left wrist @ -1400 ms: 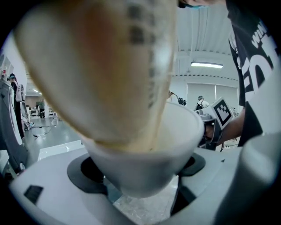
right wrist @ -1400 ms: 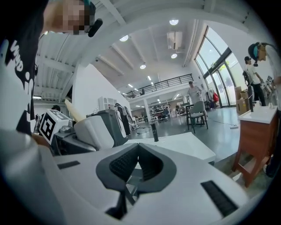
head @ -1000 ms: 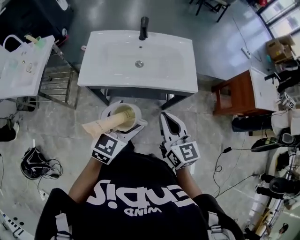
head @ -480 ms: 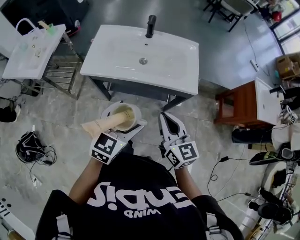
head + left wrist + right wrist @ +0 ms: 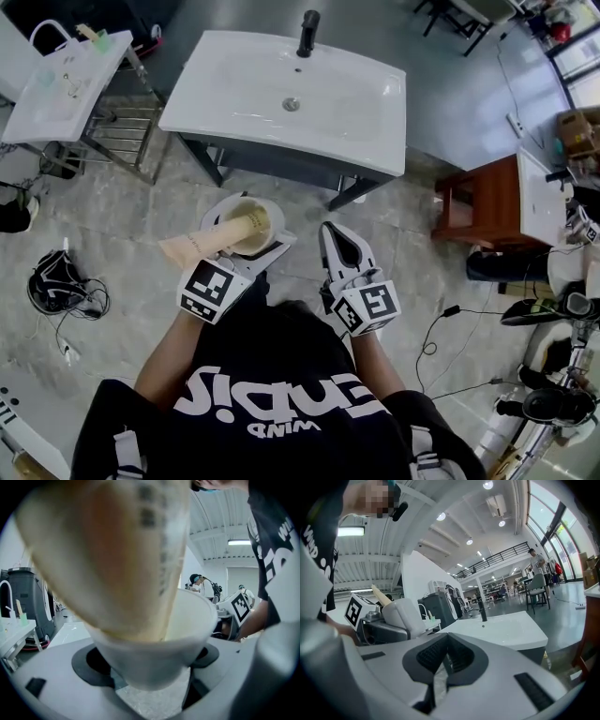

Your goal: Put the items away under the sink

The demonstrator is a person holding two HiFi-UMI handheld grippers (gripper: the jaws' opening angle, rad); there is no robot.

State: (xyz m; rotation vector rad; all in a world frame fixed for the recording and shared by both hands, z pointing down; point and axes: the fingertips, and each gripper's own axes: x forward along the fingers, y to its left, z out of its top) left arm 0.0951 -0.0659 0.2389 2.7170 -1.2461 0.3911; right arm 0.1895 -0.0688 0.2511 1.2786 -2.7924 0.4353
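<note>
Room: open workshop hall, grey tiled floor (image 5: 122, 234). At 12 o'clock in the head view, white sink (image 5: 234, 103) on a dark frame, with a black tap (image 5: 307, 33) at its far edge. At 10 o'clock, second white basin (image 5: 56, 89) on a metal rack. At 3 o'clock, brown wooden stand (image 5: 478, 202). At 9 o'clock, black cables (image 5: 58, 292) bundled on the floor. Left gripper (image 5: 248, 234): held above the floor just short of the sink's near edge, jaws spread around a white cup (image 5: 154, 653) and clamped on its sides. A beige tube (image 5: 202, 244) stands in the cup, leaning out over the rim toward 8 o'clock. Right gripper (image 5: 339, 246): just beside the left one, near the sink's front. Its jaws are pressed together with nothing between them, and the sink lies ahead of them in the right gripper view.
</note>
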